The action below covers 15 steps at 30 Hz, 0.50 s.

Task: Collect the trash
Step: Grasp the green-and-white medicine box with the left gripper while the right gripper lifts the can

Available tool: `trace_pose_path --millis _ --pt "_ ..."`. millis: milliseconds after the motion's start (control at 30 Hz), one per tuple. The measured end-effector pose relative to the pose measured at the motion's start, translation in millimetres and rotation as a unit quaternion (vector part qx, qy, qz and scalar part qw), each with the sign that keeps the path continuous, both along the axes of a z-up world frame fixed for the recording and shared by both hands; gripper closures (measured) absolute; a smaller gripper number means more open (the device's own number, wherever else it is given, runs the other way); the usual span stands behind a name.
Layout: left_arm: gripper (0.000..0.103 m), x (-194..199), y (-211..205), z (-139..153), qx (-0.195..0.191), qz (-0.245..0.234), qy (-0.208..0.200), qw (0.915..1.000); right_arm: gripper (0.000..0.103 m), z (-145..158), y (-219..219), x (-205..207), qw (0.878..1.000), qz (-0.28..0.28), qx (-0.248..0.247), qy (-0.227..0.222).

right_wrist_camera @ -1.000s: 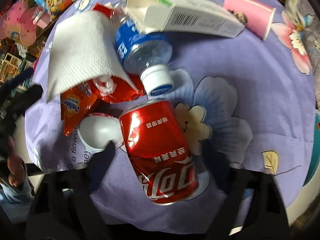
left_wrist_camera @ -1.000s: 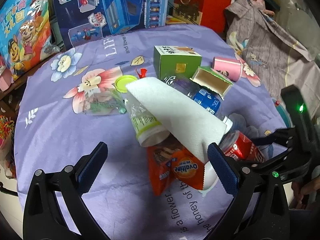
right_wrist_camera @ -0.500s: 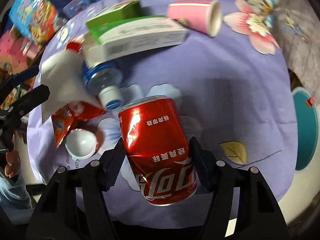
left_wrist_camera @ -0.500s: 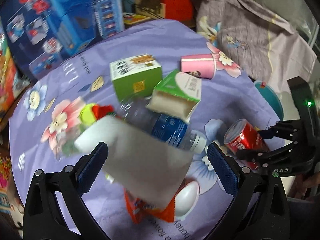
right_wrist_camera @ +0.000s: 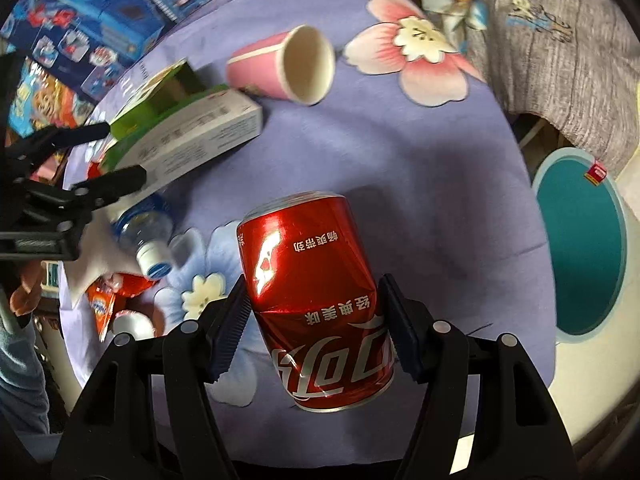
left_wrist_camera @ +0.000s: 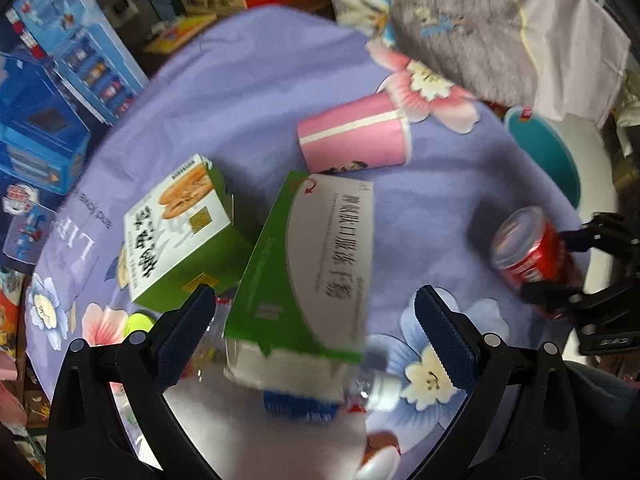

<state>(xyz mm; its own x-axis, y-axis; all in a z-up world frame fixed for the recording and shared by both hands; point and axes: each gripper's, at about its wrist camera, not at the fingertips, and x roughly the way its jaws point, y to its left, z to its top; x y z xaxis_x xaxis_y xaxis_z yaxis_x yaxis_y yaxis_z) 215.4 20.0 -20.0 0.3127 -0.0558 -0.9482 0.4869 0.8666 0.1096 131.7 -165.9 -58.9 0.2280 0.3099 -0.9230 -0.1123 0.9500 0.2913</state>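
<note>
Right gripper (right_wrist_camera: 314,330) clamps a red cola can (right_wrist_camera: 316,296), held above the near worktop (right_wrist_camera: 400,152). Left gripper (left_wrist_camera: 316,340) hangs spread wide, holding nothing, over a green-and-white carton (left_wrist_camera: 316,264); a teal bin (right_wrist_camera: 580,248) sits right.

The right tool (right_wrist_camera: 314,326) was clamped on the can (right_wrist_camera: 316,300), one finger (right_wrist_camera: 230,330) pressed to each side of it, and held it off the desk (right_wrist_camera: 400,152), tipped with its top pointing away. The left tool (left_wrist_camera: 314,330) hung over the desk with its fingers (left_wrist_camera: 182,338) spread wide, nothing between them. From the can, the left tool (right_wrist_camera: 92,188) lay well off to the left, and a bit of the person's hand (right_wrist_camera: 26,292) showed below it.
</note>
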Motion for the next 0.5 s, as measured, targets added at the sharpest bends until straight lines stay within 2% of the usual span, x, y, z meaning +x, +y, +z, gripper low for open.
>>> trace_pose_path --millis 100,167,267,500 --pt "0.003 13.5 1.5 -15.5 -0.001 0.009 0.031 0.9995 0.041 -3.5 -9.1 11.1 1.000 -0.005 0.004 0.005" --pt "0.004 17.6 -0.1 -22.3 0.001 0.008 0.038 0.9992 0.041 -6.1 -12.8 18.7 1.000 -0.007 0.007 0.007" --pt "0.026 22.9 -2.0 -28.7 -0.002 0.009 0.047 0.9989 0.041 -10.7 -13.3 26.7 1.000 -0.011 0.012 0.008" --pt "0.027 7.3 -9.1 -24.6 0.006 0.019 0.017 0.9997 0.041 -15.9 -27.6 26.3 0.999 -0.024 0.034 0.005"
